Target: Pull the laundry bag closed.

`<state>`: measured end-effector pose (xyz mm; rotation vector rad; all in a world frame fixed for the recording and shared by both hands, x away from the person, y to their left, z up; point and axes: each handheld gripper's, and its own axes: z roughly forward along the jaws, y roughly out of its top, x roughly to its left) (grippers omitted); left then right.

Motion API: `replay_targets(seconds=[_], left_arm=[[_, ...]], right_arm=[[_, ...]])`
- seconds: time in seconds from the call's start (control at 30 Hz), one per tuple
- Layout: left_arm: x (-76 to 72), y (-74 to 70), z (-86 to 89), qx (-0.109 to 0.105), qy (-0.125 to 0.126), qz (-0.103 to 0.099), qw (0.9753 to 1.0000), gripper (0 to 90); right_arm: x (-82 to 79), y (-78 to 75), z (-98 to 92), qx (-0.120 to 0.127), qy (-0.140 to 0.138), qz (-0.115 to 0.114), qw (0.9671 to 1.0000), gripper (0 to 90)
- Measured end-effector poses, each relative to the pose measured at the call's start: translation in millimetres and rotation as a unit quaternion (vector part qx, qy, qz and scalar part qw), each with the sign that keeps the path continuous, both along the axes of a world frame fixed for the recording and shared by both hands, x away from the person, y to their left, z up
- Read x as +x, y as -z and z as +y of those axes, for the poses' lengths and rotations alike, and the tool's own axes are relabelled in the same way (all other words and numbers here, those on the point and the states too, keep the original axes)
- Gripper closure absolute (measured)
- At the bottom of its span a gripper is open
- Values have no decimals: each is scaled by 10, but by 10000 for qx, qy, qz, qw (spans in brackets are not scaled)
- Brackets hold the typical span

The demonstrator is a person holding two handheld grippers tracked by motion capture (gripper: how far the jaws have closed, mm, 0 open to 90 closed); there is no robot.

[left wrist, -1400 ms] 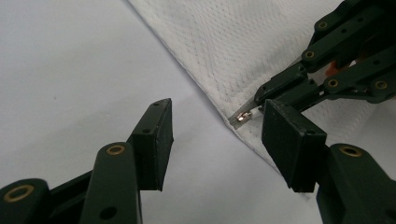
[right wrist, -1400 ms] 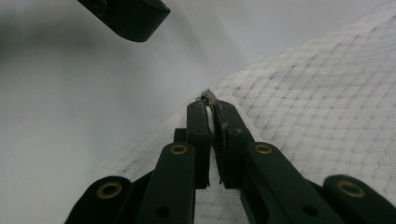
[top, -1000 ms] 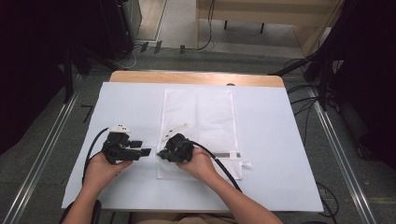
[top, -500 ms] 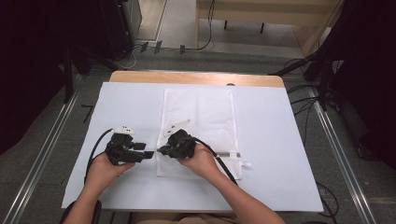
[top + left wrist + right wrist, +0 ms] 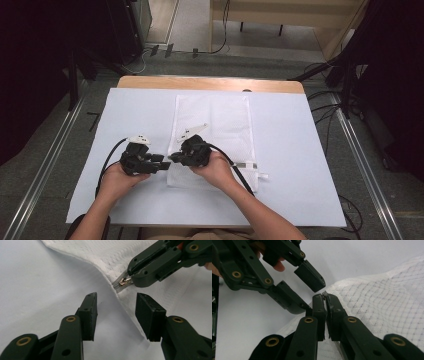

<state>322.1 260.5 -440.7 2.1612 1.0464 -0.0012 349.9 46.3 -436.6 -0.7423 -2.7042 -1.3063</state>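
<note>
In the left gripper view, the left gripper (image 5: 116, 312) fills the lower half of the frame with its jaws spread apart and nothing between them. Just beyond the gap, at upper centre, lies the corner of the white mesh bag (image 5: 105, 255), where the small metal zipper pull (image 5: 124, 281) juts out. The right gripper (image 5: 132, 277) reaches in from the upper right, its jaws clenched on that zipper pull. In the right gripper view the closed tips meet at centre frame with the pull (image 5: 324, 295) pinched between them. In the high view, both grippers sit low and left of centre, tips nearly touching at the bag's lower left corner on the white table cover (image 5: 300, 140).
</note>
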Motion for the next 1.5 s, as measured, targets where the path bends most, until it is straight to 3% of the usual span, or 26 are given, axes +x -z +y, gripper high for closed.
replay_targets(seconds=[0.17, 0.33, 0.5, 0.6, 0.7, 0.87, 1.17, 1.33, 1.5], left_arm=[[18, 15, -15, -156, 0, 17, 9999, 569], [41, 37, -35, -87, 71, 54, 9999, 599], [70, 43, -60, -176, 153, 158, 9996, 706], [64, 28, -73, -66, 160, 195, 9997, 801], [72, 22, -58, -94, 131, 298, 9994, 875], [60, 18, -78, 35, 173, 288, 9994, 880], [56, 12, -66, 51, 150, 301, 9994, 884], [57, 1, -39, 11, 106, 316, 9994, 887], [49, -2, -40, 11, 148, 284, 9995, 888]], right_arm=[[-3, -8, 5, 31, -48, -61, 10000, 878], [-3, -34, -2, 74, -30, -55, 10000, 878], [4, -31, -3, 89, -66, 5, 9999, 879], [5, -26, -2, 89, -85, -1, 9999, 879], [10, -24, -12, 99, -143, 11, 9998, 878], [18, -14, -25, 62, -174, 92, 9998, 879], [30, 25, -42, 64, -265, 92, 9996, 882], [16, 32, -54, 43, -320, -109, 9994, 883], [12, 34, -66, 26, -354, -99, 9993, 884]])
